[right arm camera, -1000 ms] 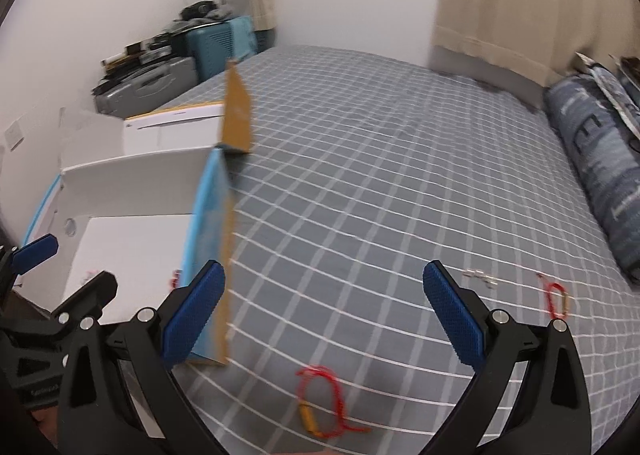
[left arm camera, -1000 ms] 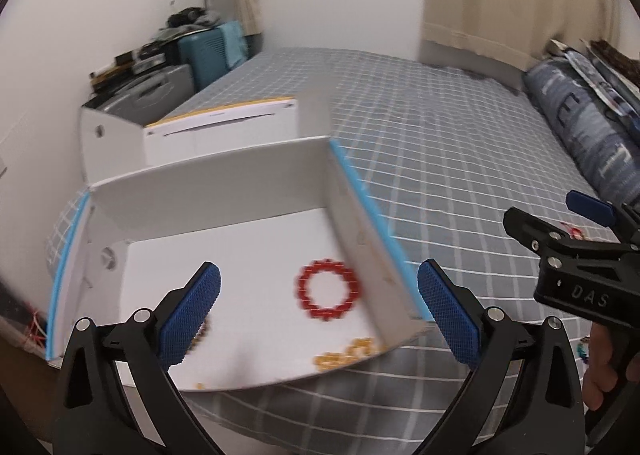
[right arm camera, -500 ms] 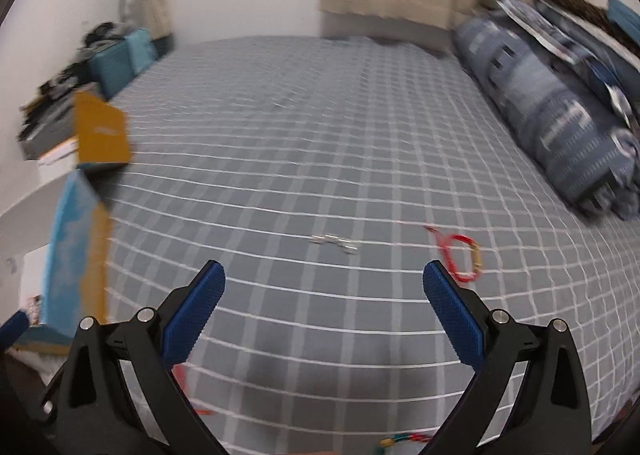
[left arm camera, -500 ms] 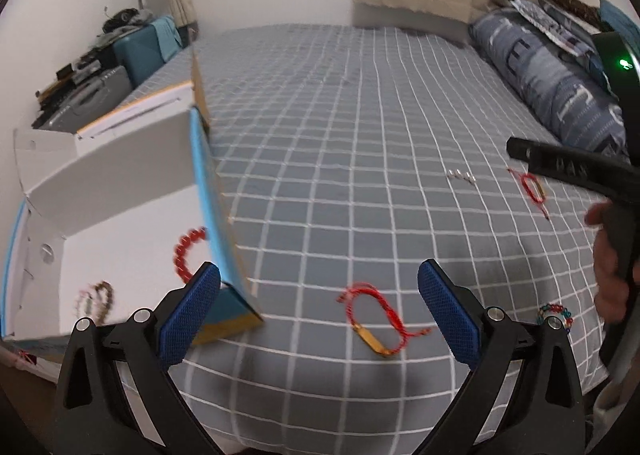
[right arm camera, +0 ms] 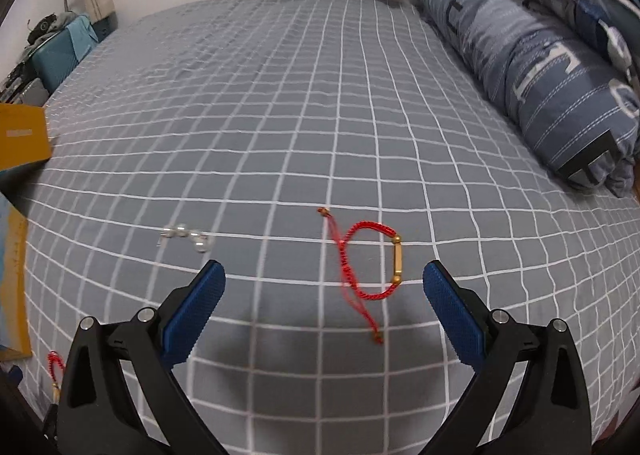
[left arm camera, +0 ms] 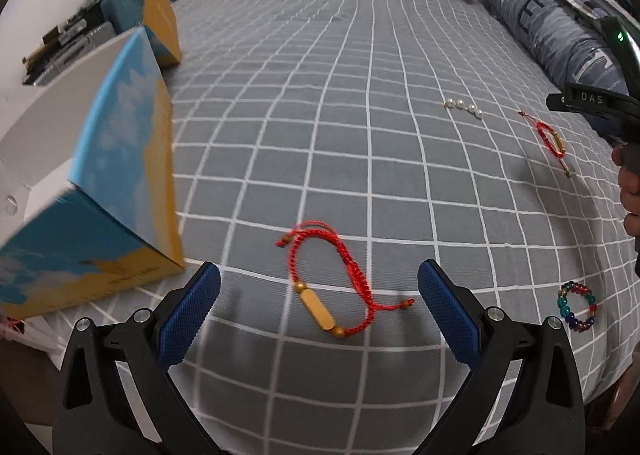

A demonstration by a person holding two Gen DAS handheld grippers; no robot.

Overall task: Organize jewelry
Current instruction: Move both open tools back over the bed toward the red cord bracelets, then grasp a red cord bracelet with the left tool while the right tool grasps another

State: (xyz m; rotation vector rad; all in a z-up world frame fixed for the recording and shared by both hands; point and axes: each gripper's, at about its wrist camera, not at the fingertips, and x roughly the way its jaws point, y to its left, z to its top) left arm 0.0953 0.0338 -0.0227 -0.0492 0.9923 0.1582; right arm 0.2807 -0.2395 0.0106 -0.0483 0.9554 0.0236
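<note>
While the box interior filled the left wrist view a second ago, with a red bead ring and gold pieces on its white floor, that view now looks out over the grey checked bedspread [left arm camera: 360, 103], and the box [left arm camera: 120, 183] sits at the left edge, showing only its blue-and-gold outer wall, so its contents are hidden. The left gripper [left arm camera: 319, 311] hangs spread wide and empty, blue pads apart, with a red cord bracelet [left arm camera: 332, 283] carrying a long gold bead lying flat on the cover between and just ahead of the fingers, touching neither. Off to the right lies a multicoloured bead ring [left arm camera: 578, 307], and farther up the bed a short row of pearls [left arm camera: 464, 107] and a second red cord bracelet [left arm camera: 552, 139], near the other tool held by a hand [left arm camera: 630, 191] at the frame edge.

Over to the right wrist view: it has swung away from the box side toward the pillow [right arm camera: 540, 67]. The right gripper [right arm camera: 324, 311] is likewise wide open and carrying nothing, and that second red cord bracelet [right arm camera: 370, 259], with its gold tube, lies between and just beyond its fingers. The pearls [right arm camera: 188, 237] are blurred to its left. A corner of the box [right arm camera: 20, 139] shows at far left.
</note>
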